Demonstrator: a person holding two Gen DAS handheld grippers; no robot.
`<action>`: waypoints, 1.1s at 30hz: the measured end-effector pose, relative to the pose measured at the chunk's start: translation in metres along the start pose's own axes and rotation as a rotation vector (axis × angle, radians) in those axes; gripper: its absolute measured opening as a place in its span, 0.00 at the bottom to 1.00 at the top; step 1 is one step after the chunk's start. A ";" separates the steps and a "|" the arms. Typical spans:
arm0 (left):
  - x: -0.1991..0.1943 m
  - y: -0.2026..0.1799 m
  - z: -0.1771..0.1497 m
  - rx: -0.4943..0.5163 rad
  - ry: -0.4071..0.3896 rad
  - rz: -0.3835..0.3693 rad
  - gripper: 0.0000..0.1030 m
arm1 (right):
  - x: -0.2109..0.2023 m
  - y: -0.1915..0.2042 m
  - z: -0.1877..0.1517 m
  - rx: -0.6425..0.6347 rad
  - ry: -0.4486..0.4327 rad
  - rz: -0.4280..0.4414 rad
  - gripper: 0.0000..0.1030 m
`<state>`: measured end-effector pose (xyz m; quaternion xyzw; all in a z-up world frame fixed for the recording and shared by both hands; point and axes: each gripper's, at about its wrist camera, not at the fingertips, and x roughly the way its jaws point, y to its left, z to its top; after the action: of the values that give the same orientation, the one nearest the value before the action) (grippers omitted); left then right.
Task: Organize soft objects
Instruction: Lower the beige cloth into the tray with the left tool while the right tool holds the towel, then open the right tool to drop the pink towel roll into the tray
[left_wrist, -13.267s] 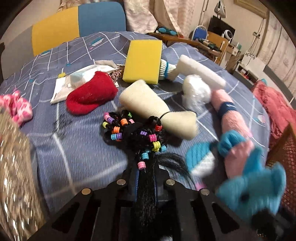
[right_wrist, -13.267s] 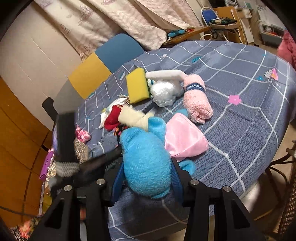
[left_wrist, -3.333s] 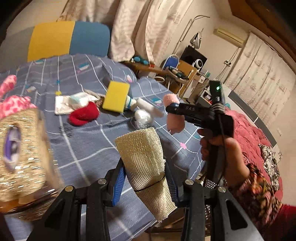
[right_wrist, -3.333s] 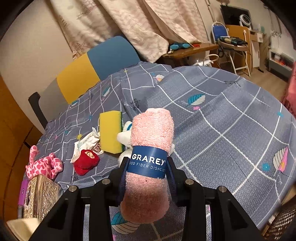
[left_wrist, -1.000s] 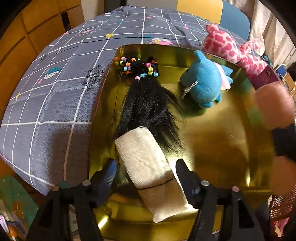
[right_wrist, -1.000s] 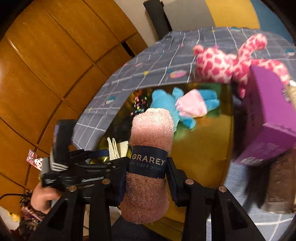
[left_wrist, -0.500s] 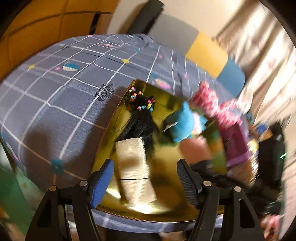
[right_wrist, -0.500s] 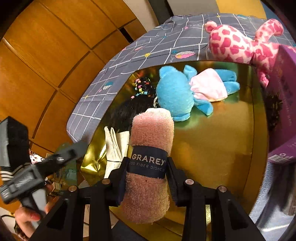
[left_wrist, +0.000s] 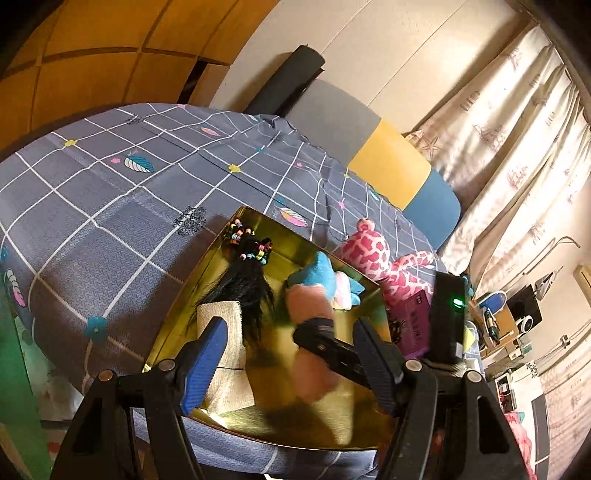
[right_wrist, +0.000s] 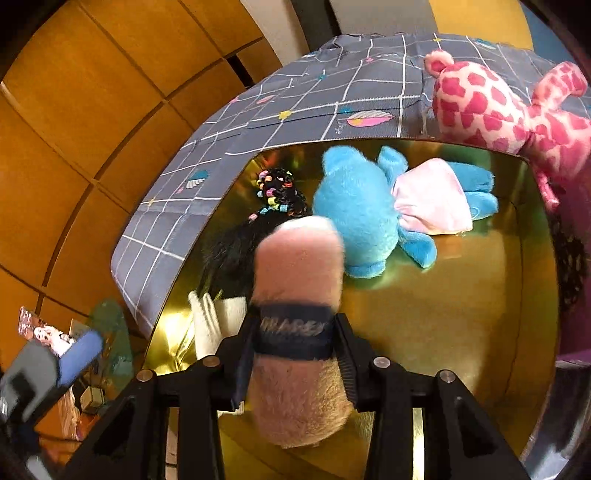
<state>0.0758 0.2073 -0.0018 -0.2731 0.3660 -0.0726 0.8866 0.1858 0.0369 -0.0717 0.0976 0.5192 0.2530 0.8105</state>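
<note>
A gold tray (right_wrist: 461, 332) on the table (left_wrist: 92, 192) is seen to hold a blue plush toy (right_wrist: 358, 206), a beaded black hairpiece (right_wrist: 277, 192) and a cream cloth roll (left_wrist: 221, 354). A pink rolled dishcloth (right_wrist: 299, 266) is held over the tray in the right gripper (right_wrist: 295, 332), whose jaws have just been opening. The left gripper (left_wrist: 291, 354) is kept with jaws wide and empty.

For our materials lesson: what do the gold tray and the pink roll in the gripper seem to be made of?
Gold tray: probably polished metal or foil-faced card; its mirror-like surface reflects the toys. Pink roll: fluffy microfibre-like cloth, fuzzy nap, wrapped with a dark paper band.
</note>
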 end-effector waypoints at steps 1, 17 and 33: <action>0.000 0.000 -0.001 0.000 0.001 -0.001 0.69 | 0.002 0.000 0.001 0.003 0.000 0.004 0.49; -0.001 -0.023 -0.025 0.039 0.000 -0.082 0.69 | -0.144 -0.013 -0.033 -0.074 -0.350 -0.072 0.66; 0.025 -0.114 -0.076 0.254 0.123 -0.255 0.69 | -0.280 -0.162 -0.088 0.190 -0.542 -0.343 0.69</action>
<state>0.0497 0.0704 0.0003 -0.1983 0.3699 -0.2468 0.8734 0.0637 -0.2534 0.0429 0.1479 0.3151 0.0283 0.9371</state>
